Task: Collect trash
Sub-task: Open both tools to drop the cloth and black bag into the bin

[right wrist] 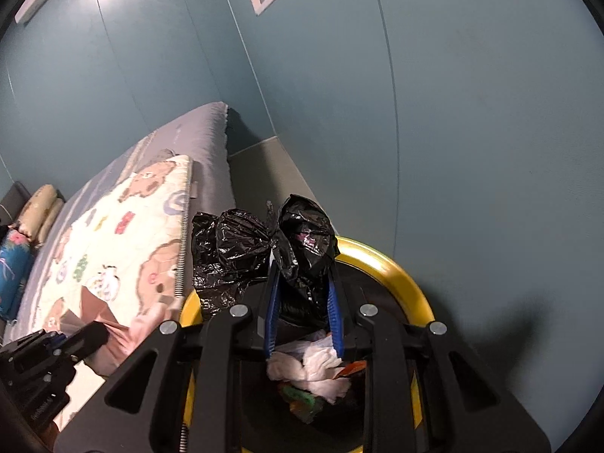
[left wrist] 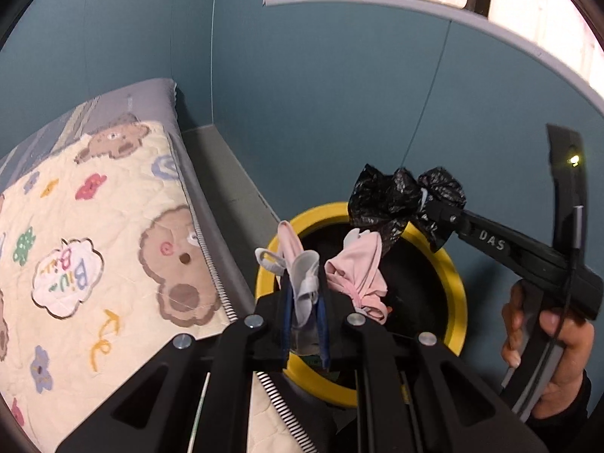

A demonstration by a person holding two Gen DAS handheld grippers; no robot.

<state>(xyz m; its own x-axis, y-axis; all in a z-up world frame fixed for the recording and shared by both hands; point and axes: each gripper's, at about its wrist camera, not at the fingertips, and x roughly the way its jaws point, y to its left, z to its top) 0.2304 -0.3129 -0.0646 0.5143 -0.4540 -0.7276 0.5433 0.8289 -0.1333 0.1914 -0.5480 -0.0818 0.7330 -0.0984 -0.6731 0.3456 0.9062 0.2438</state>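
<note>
Wall point(left wrist: 339, 94): blue panels, behind everything; no part in the step.

Bed point(left wrist: 211, 204): grey mattress with a bear-print quilt point(left wrist: 94, 226), just beside the bin.

Bin point(left wrist: 455, 283): yellow rim, black inside, set on the floor between bed and wall. White tissue and coloured wrappers are seen lying in it. Both loads are held above its mouth, so the drop should be made only once each is well inside the rim.

Right gripper point(left wrist: 434, 209): fingers clamped on a knotted black bag point(left wrist: 389, 204), held over the far rim. It is judged that the bag should be brought toward the centre before release, since part of it overhangs the rim.

Left gripper point(left wrist: 305, 294): fingers clamped on a pink and white cloth-like scrap point(left wrist: 355, 268), which hangs over the near side of the opening. A slight lowering is advised, so the light piece is not caught on the rim or dropped toward the bed.
</note>
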